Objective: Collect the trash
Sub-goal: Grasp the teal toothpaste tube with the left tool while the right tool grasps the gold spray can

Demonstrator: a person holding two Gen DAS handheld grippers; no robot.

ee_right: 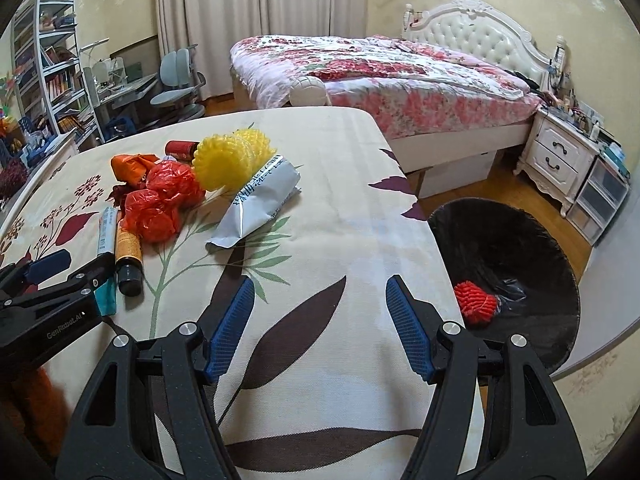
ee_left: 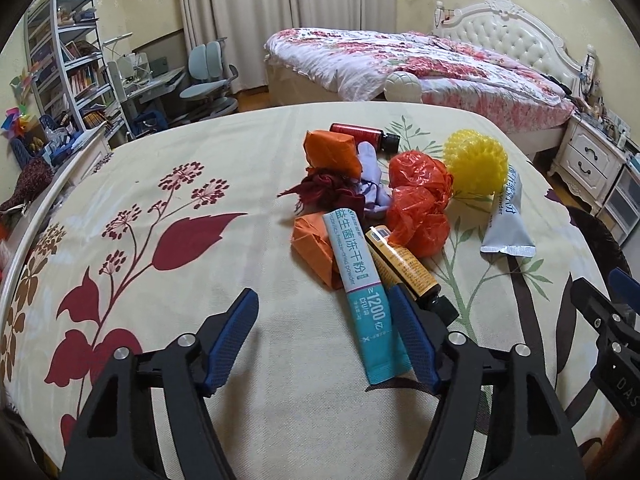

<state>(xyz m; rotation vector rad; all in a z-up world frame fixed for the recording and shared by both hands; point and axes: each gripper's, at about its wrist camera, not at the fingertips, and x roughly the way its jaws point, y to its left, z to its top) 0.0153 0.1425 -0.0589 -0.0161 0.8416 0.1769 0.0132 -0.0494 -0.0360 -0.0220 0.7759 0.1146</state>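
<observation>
A heap of trash lies on the floral tablecloth (ee_left: 160, 184): a teal sachet (ee_left: 356, 276), an amber bottle (ee_left: 404, 268), crumpled red plastic (ee_left: 420, 204), a yellow spiky ball (ee_left: 476, 160), a grey sachet (ee_left: 506, 220), orange paper wads (ee_left: 330, 150) and a red bottle (ee_left: 360, 134). My left gripper (ee_left: 322, 308) is open. The teal sachet's near end lies between its fingers, close to the right one. My right gripper (ee_right: 320, 292) is open over bare cloth, right of the heap. The grey sachet (ee_right: 256, 204) lies ahead of it, to the left.
A black-lined bin (ee_right: 504, 240) stands on the floor off the table's right edge, with a red knitted item (ee_right: 476, 302) inside. Beyond the table are a bed (ee_right: 380, 76), a nightstand (ee_right: 556, 156), a desk chair (ee_left: 208, 76) and bookshelves (ee_left: 68, 60).
</observation>
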